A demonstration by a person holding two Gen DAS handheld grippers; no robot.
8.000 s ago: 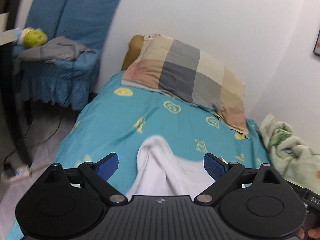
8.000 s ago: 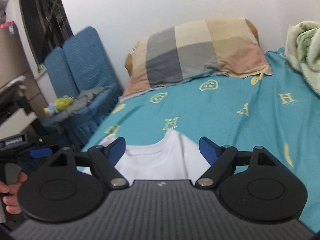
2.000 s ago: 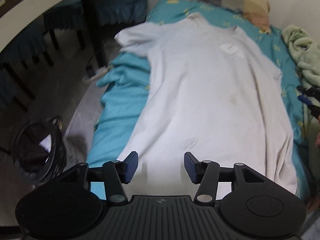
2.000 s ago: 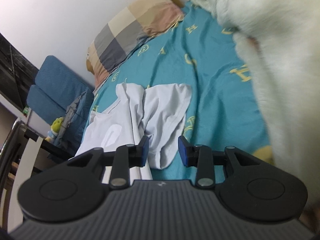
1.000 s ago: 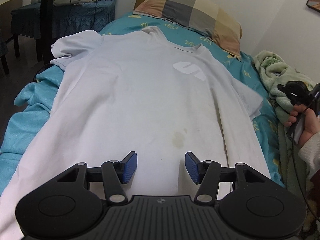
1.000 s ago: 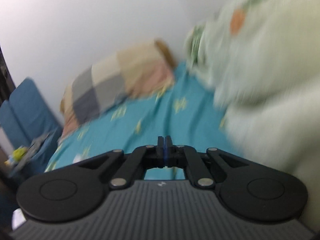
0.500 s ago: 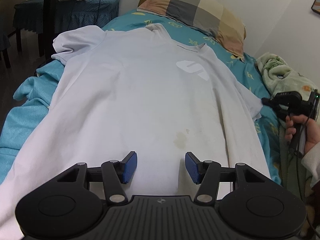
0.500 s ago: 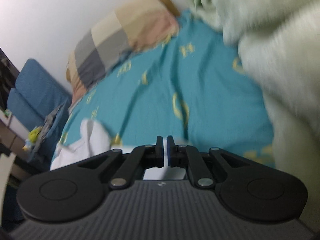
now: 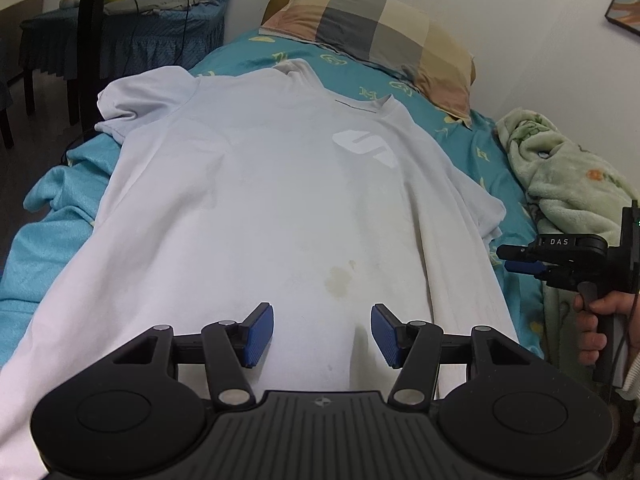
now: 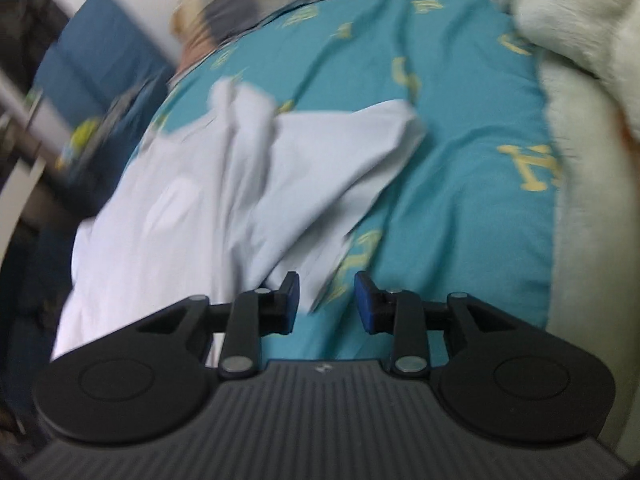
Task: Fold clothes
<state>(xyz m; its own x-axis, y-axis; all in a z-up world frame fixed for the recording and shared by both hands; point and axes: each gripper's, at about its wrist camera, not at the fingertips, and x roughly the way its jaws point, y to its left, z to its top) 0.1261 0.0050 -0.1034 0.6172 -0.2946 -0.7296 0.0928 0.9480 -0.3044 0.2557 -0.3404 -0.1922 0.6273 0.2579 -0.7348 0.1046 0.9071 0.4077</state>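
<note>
A white T-shirt (image 9: pixel 260 208) lies spread face up along the teal bed (image 9: pixel 44 208), collar toward the pillow, a pale logo on its chest. My left gripper (image 9: pixel 322 334) is open and empty, hovering over the shirt's lower part. My right gripper (image 10: pixel 327 302) is open and empty just off the shirt's right sleeve (image 10: pixel 328 168), over the teal sheet; this view is blurred. The right gripper also shows in the left wrist view (image 9: pixel 520 260), beside the shirt's right edge.
A checked pillow (image 9: pixel 372 36) lies at the head of the bed. A pale green fleece blanket (image 9: pixel 568 176) is bunched along the right side by the wall. A blue covered chair (image 9: pixel 132 36) with a toy and a dark table leg stand left of the bed.
My right gripper has opened from shut and moved down toward the shirt's right sleeve. My left gripper stays open over the shirt's lower part, nearly still.
</note>
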